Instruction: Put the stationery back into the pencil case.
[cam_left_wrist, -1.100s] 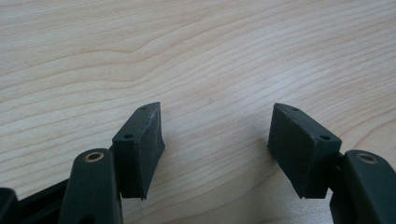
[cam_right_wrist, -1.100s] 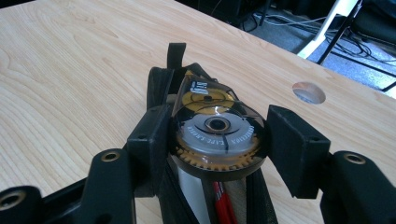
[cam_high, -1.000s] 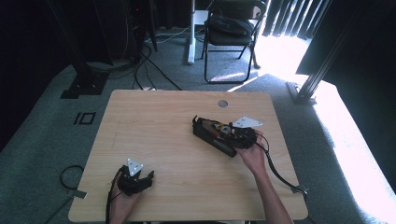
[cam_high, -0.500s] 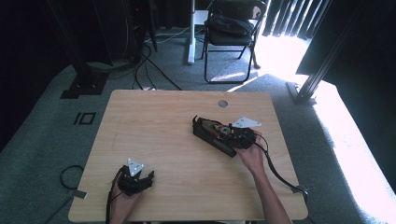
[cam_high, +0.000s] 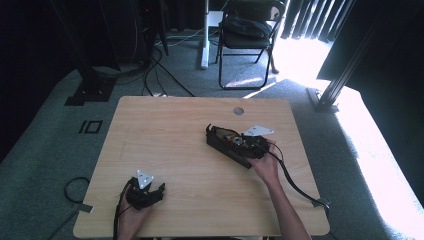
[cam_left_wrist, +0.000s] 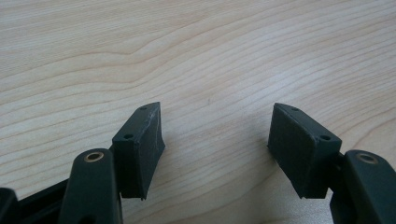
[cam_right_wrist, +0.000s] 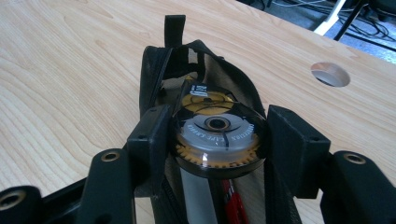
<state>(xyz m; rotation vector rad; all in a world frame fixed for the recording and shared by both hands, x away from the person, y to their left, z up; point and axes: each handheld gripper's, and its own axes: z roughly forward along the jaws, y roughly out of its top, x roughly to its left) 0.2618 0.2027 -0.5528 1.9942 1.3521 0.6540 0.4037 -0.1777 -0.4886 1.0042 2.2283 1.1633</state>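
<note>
A black zip pencil case (cam_high: 219, 141) lies open on the wooden table (cam_high: 170, 125), right of centre. My right gripper (cam_high: 246, 145) is over its near end. In the right gripper view both pads press the sides of a round clear correction tape dispenser (cam_right_wrist: 217, 142) with a yellow toothed wheel, held at the mouth of the pencil case (cam_right_wrist: 154, 74). Pens show inside the case below it. My left gripper (cam_high: 158, 191) rests near the table's front left edge. Its fingers (cam_left_wrist: 140, 140) stand apart over bare wood with nothing between them.
A round cable hole (cam_high: 238, 111) sits in the table near the far edge, behind the case. A folding chair (cam_high: 250, 30) and floor cables (cam_high: 165, 65) lie beyond the table. Bright sunlight falls on the floor at the right.
</note>
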